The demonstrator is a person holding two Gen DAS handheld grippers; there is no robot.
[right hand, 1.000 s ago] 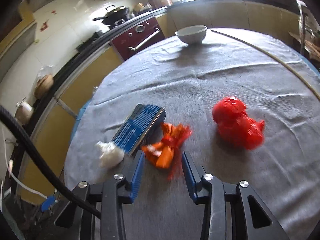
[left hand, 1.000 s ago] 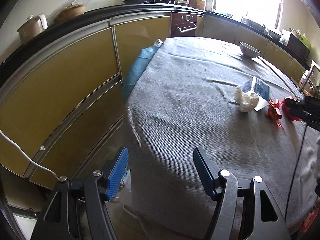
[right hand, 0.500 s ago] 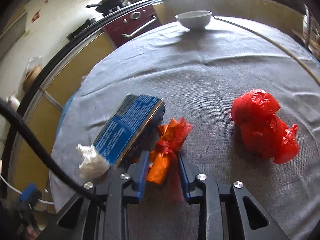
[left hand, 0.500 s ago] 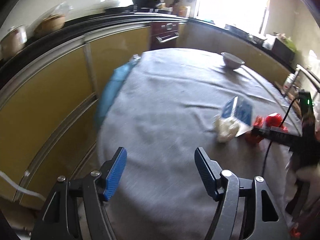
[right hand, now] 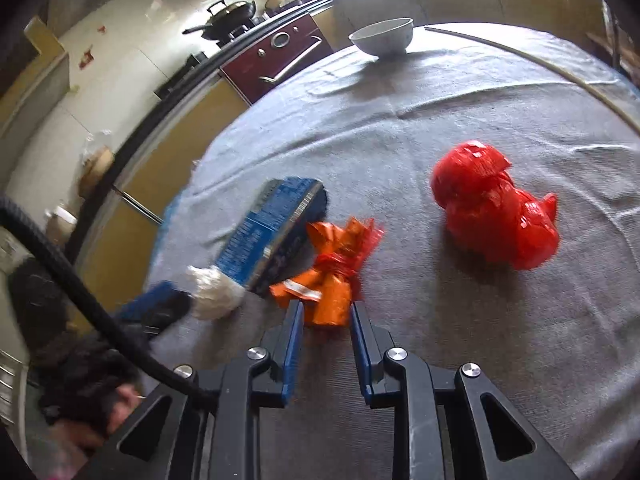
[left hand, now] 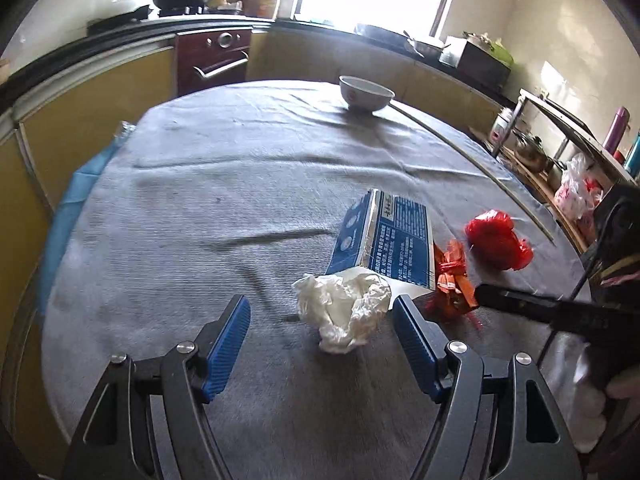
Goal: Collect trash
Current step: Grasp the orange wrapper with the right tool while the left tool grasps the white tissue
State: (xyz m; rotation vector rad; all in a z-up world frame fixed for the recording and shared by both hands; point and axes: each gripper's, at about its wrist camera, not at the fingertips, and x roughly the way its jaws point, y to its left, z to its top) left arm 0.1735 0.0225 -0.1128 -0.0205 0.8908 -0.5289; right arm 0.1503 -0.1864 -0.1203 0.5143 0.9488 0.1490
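Since the earlier frame, our right gripper has closed on the orange wrapper; our left gripper, its jaws just widened and empty, now faces the white wad lying on the surface ahead. Next we judge: lift the wrapper, straddle the wad.

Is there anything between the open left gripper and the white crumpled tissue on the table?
Nothing visible. The white crumpled tissue lies just ahead of the left gripper, only bare grey tablecloth between them. The blue carton lies behind the tissue.
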